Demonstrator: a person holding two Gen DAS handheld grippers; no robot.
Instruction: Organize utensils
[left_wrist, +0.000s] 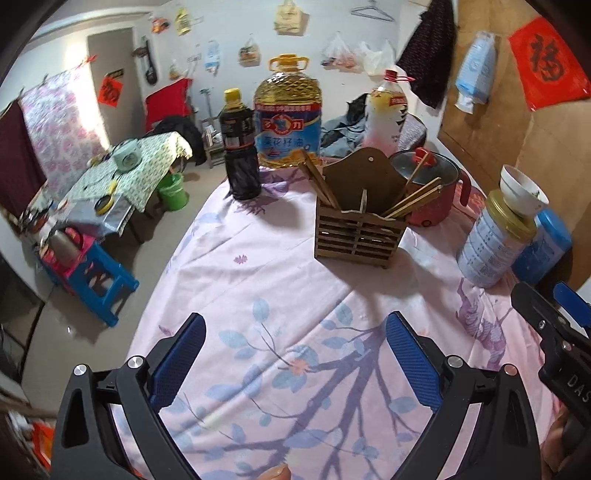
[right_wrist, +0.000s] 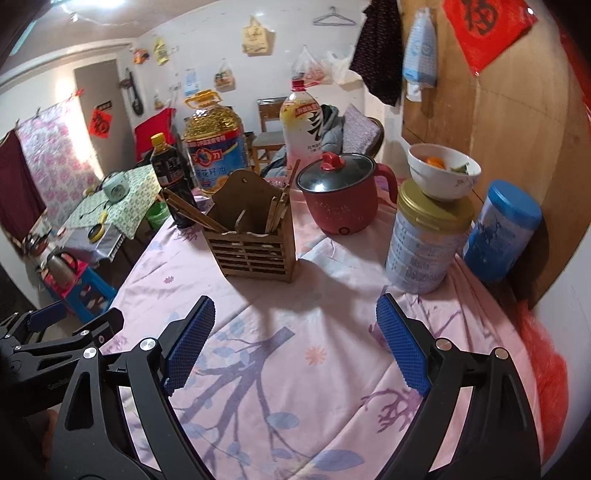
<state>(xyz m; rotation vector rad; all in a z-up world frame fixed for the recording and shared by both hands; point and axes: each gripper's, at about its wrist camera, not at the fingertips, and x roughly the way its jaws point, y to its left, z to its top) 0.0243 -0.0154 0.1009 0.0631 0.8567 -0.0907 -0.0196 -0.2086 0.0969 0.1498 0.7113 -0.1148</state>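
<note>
The slatted brown wooden utensil holder stands on the worktop, which is draped in a pink cloth printed with blue leaves and purple branches. Wooden chopsticks lean out of its left compartment and more chopsticks out of its right, on either side of its tall scalloped back panel. Behind it stand a dark sauce bottle with a yellow cap, a large yellow oil jug with a blue label and a red electric pot with a glass lid. To the right a white bowl sits on a gold-lidded tin can, beside a blue-lidded canister. The left tool and right tool both hover over bare cloth nearer the camera, blue-padded jaws spread wide, gripping nothing.
</note>
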